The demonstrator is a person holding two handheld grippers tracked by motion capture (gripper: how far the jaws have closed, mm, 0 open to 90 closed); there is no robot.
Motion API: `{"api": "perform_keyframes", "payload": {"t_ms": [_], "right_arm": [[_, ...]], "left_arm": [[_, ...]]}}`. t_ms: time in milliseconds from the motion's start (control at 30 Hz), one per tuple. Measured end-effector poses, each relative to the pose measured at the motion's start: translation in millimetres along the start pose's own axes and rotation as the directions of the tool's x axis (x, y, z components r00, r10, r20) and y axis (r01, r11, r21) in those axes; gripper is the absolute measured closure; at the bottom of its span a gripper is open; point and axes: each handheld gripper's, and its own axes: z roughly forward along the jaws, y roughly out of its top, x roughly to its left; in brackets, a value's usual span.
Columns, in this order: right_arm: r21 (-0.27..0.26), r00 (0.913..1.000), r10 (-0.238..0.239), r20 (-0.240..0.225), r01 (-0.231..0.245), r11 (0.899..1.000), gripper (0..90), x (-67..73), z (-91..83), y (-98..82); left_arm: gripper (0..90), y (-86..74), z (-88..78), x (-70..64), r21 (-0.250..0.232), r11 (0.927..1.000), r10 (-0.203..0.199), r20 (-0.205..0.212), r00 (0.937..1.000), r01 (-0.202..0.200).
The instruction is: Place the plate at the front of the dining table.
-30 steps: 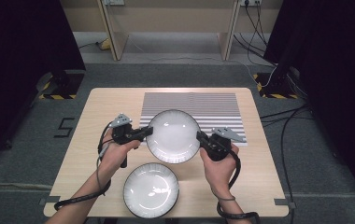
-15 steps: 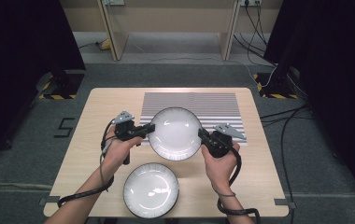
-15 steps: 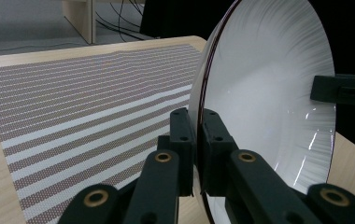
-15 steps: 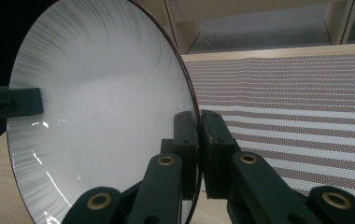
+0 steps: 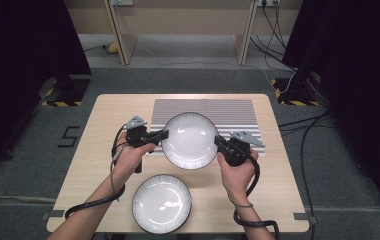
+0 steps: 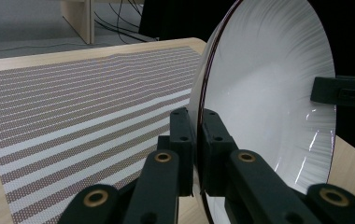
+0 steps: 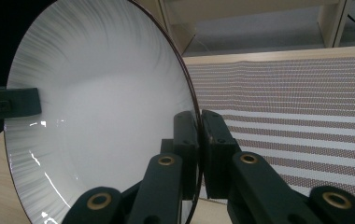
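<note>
A white bowl (image 5: 190, 139) with a dark rim is held up between both hands, above the front edge of the striped mat (image 5: 228, 112). My left gripper (image 5: 163, 134) is shut on its left rim, and my right gripper (image 5: 218, 141) is shut on its right rim. In the left gripper view the jaws pinch the rim of the bowl (image 6: 264, 93), and the other gripper's tip (image 6: 344, 91) shows at the far side. The right gripper view has the bowl (image 7: 101, 116) clamped the same way. A second white bowl (image 5: 161, 203) rests on the table near the front edge.
The light wooden table (image 5: 103, 130) carries the striped mat at its back centre. Cables trail from both grippers over the front edge. Dark curtains and wooden furniture legs (image 5: 120, 35) stand beyond the table on the grey floor.
The held bowl has moved away from the person and slightly right, carried by both grippers over the mat's front edge. The lower bowl has stayed put.
</note>
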Motion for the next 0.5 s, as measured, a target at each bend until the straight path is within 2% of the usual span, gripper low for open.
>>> {"api": "perform_keyframes", "payload": {"t_ms": [500], "right_arm": [[-0.003,0.9999,0.004,0.01,-0.004,1.0,85.7,-4.9,4.8,4.8]], "left_arm": [[84.8,6.7,7.8,2.4,0.001,1.0,0.003,0.001,1.0,-0.003]]}}
